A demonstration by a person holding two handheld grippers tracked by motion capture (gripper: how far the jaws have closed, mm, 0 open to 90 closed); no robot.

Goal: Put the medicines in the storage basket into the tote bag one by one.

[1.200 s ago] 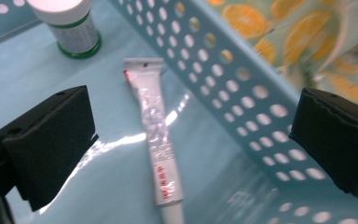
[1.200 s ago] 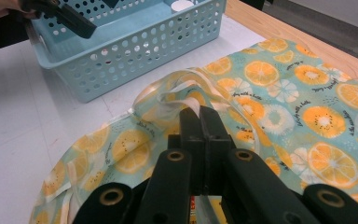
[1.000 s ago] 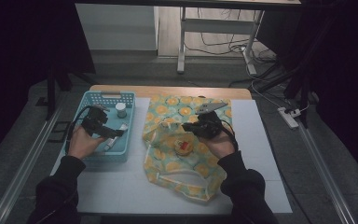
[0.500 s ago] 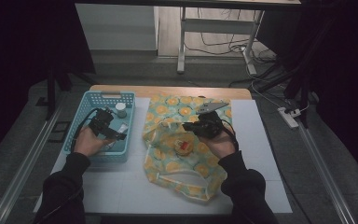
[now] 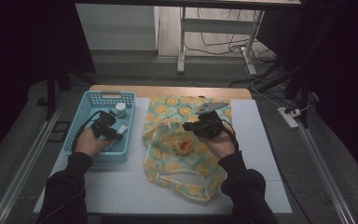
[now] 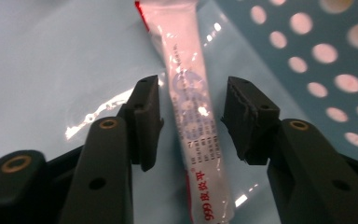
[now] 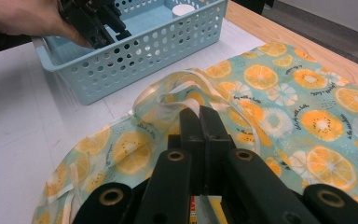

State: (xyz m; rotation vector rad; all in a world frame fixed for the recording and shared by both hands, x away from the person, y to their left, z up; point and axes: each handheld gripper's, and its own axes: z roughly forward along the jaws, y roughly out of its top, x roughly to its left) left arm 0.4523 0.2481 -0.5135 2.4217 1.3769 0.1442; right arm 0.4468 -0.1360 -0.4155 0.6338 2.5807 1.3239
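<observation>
Now, left gripper [image 5: 113, 133]: down inside the blue basket [image 5: 85, 108], held in the person's left hand [image 5: 89, 142]; its jaws have just been closing, yet in the left gripper view they stand apart, one on each side of the tube [image 6: 196, 126], with a gap showing between each pad and the tube
Tube: white, soft plastic with a red end and small print; flat on the basket's floor, running lengthwise between the two jaws, near the holed side wall
Right gripper [image 7: 202, 122]: jaws together, pinching the white-edged rim of the bag [image 7: 303, 98] and lifting that edge a little; held by the right hand [image 5: 220, 142]
Bag: cloth printed with orange slices on pale green, spread on the white table [image 5: 135, 186] just beside the basket; its mouth gapes, with a round red and yellow thing [image 5: 183, 145] lying inside
Basket: at the table's left part, also holding a small white-capped jar [image 5: 120, 110] near its far end
Table: white sheet over a wooden top, whose far edge shows beyond the bag
</observation>
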